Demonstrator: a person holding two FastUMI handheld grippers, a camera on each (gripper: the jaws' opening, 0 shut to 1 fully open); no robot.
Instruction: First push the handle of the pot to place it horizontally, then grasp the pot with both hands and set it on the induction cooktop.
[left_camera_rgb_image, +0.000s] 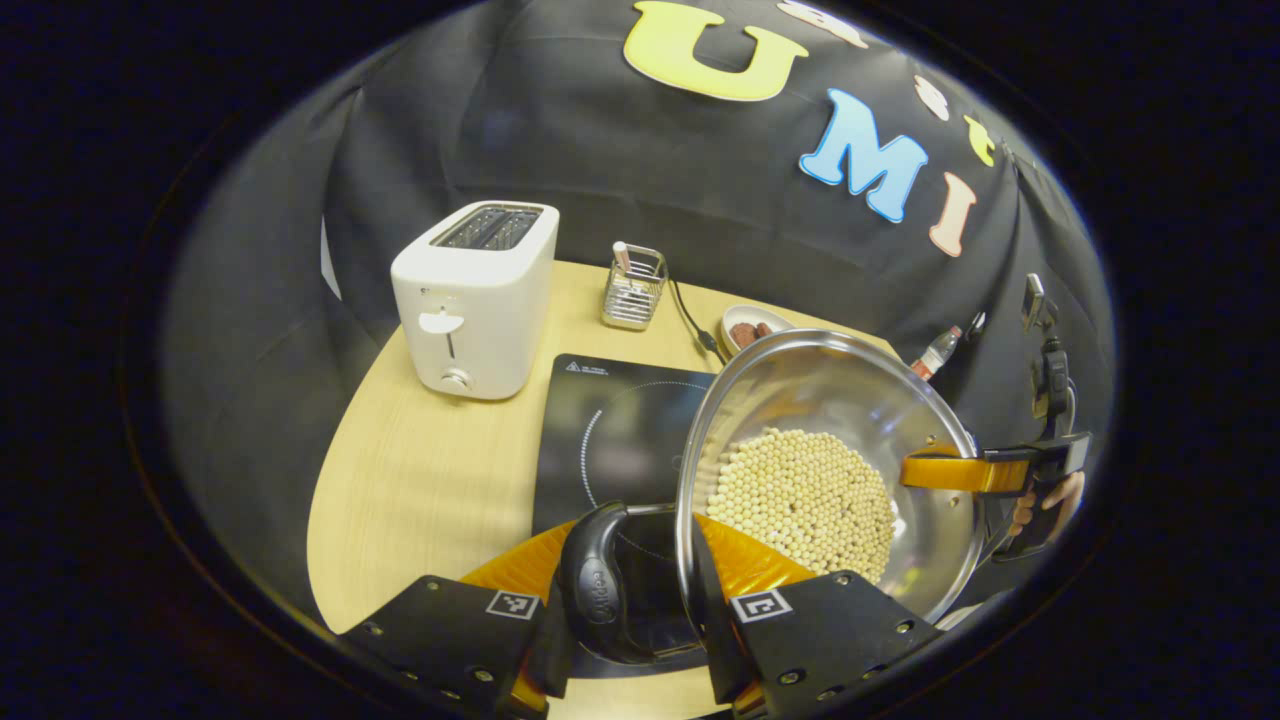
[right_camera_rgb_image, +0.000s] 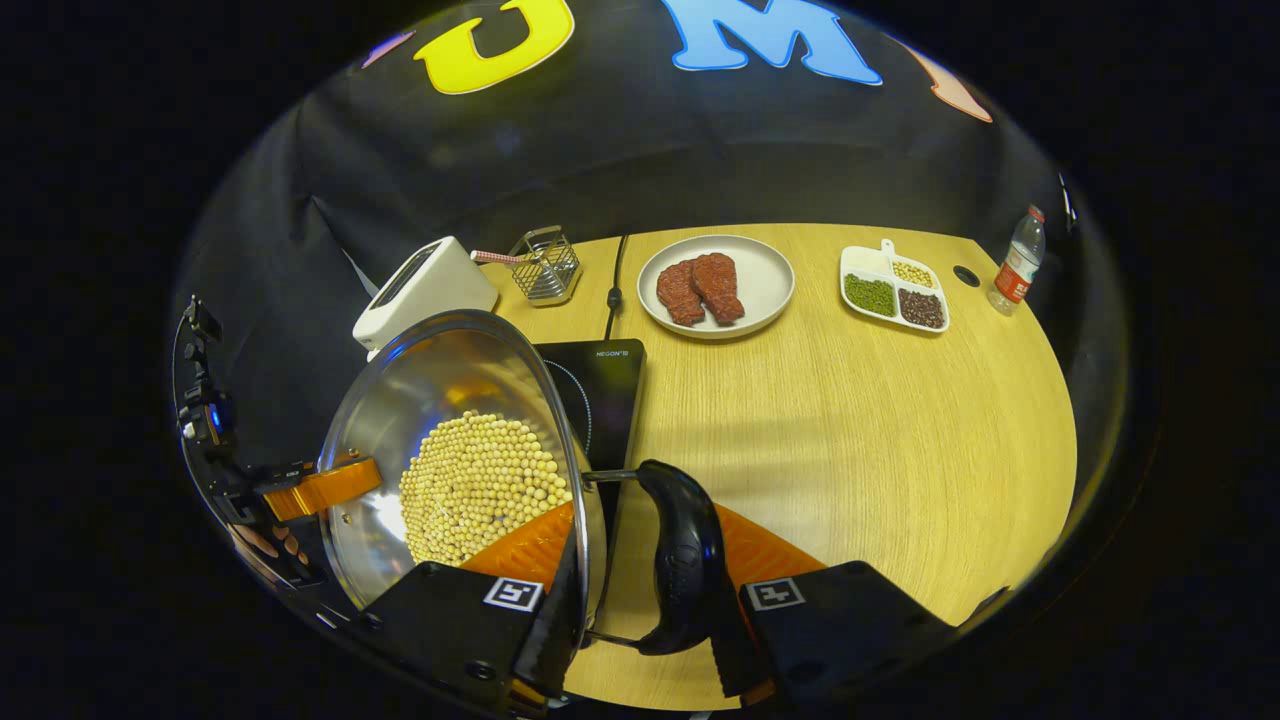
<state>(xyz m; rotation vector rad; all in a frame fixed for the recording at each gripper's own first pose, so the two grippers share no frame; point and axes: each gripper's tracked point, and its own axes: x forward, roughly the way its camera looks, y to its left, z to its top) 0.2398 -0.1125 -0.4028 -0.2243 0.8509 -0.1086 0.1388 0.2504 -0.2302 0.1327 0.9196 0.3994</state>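
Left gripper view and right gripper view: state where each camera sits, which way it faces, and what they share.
Left gripper view: rides the left claw, looking forward over one black handle of the pot toward the toaster and induction cooktop; the other claw and a hand show across the pot.
Right gripper view: rides the right claw, facing the opposite handle, the plate and bottle.
Shared: pot, beans, cooktop, toaster.

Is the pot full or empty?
Neither: the pot is part filled. Pale beans cover its bottom in one layer, and the steel wall above them is bare.
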